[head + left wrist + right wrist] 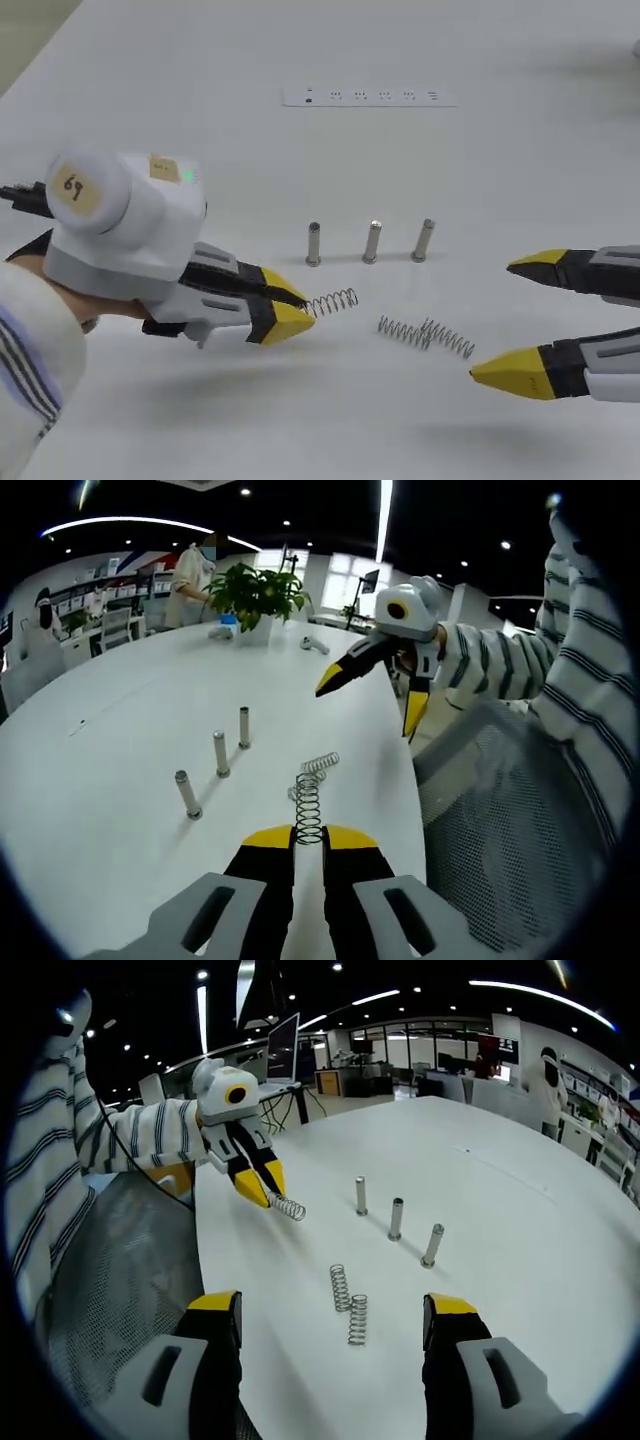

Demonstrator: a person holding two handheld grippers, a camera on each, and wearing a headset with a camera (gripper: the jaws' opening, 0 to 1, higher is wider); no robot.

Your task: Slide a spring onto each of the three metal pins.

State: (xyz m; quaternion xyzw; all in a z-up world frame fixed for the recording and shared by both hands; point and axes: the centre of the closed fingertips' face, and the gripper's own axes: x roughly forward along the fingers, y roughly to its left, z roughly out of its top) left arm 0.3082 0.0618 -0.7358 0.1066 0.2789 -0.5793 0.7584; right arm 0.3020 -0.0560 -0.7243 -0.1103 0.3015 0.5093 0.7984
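On the worktop: three metal pins stand upright in a row on the white worktop (200, 60), all of them bare. They are the left pin (314, 245), the middle pin (372, 242) and the right pin (423, 241).
Left gripper: the left gripper (300, 310) is clamped on one end of a spring, its jaws nearly together around the coil.
Held spring: the held spring (333, 301) sticks out past the jaw tips, lying roughly level and low over the worktop. Its free end points toward the row of pins and stops short of the left pin, below that pin's top.
Loose springs: the two loose springs (428, 334) lie flat in front of the middle and right pins. Their ends meet, though whether they only touch or are hooked together cannot be told.
Right gripper: the right gripper (492, 320) has its jaws wide apart and holds nothing. It hovers just to the right of the loose springs.
Step in hand: this looks like the first of the three fittings, with a spring picked up but not yet on a pin.
Next move: the held spring probably needs lifting above the left pin's top and turning so its open free end faces down. It would then be lowered in line with the pin, gently, since the coil may bend or catch on the rim. The open right gripper seems well placed to take a loose spring.
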